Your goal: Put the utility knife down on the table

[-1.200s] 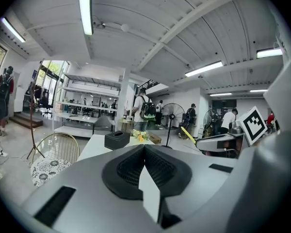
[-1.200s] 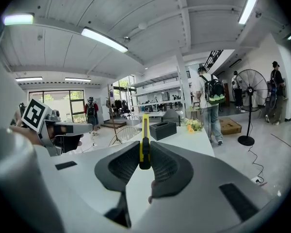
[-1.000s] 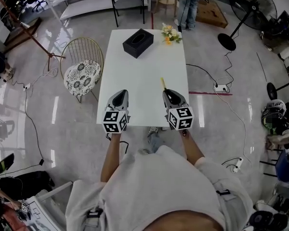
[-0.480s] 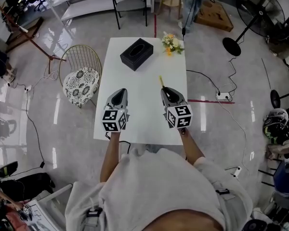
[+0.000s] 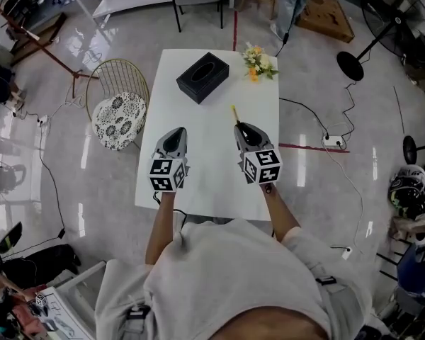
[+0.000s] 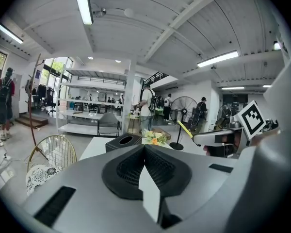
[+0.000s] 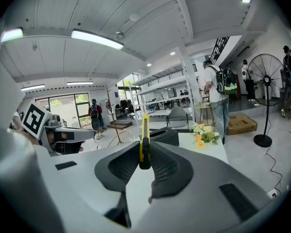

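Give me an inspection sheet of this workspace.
Surface: white table.
Job's things: yellow utility knife, sticking out ahead of the right jaws, not yet on the table.
Clutter: black tissue box and flowers at the far end.
Grippers: right hand-held gripper shut on the knife; left hand-held gripper shut, nothing in it; both over the table.
Cables: power strip with cable on the floor right of the table; nothing seen on the table.
Surroundings: wire chair left of the table; floor fan far right.

utility knife (image 7: 144,139) rear (within jaws) unseen
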A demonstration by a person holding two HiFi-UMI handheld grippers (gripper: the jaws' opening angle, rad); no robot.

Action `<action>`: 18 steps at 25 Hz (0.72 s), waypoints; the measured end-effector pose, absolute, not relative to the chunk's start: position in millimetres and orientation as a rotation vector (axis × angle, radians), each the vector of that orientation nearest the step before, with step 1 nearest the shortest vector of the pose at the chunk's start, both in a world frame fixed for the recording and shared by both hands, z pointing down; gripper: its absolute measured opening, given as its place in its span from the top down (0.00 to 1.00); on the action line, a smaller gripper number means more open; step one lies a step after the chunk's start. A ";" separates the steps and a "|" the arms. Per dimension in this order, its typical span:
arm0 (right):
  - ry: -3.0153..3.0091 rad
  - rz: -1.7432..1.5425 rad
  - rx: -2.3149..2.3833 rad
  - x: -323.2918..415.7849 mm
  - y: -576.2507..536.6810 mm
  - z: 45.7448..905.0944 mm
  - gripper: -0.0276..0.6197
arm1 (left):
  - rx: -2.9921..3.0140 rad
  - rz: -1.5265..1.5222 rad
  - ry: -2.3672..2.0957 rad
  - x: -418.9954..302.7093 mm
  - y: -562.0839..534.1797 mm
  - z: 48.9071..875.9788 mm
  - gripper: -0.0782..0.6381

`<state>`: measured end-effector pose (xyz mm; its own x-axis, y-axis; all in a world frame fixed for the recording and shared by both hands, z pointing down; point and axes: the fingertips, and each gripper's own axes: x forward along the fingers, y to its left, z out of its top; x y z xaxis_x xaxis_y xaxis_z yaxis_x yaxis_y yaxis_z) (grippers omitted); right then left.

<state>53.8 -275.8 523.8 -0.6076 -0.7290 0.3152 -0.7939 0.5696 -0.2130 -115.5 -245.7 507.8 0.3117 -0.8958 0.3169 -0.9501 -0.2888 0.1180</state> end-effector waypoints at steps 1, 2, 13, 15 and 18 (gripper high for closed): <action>-2.610 0.501 1.276 51.4 -278.3 524.5 0.83 | 2.295 0.278 -1.669 -116.9 -247.7 509.6 0.86; -2.610 0.504 1.272 49.0 -280.5 525.3 0.83 | 2.292 0.281 -1.667 -118.3 -250.0 511.2 0.86; -2.540 0.564 1.275 24.3 -295.7 550.1 0.83 | 2.286 0.294 -1.603 -139.1 -273.7 527.9 0.86; -2.524 0.576 1.277 20.8 -297.7 555.8 0.83 | 2.282 0.299 -1.592 -142.9 -275.5 532.2 0.86; -2.508 0.587 1.275 13.3 -299.0 562.8 0.83 | 2.279 0.305 -1.583 -149.7 -277.0 535.9 0.86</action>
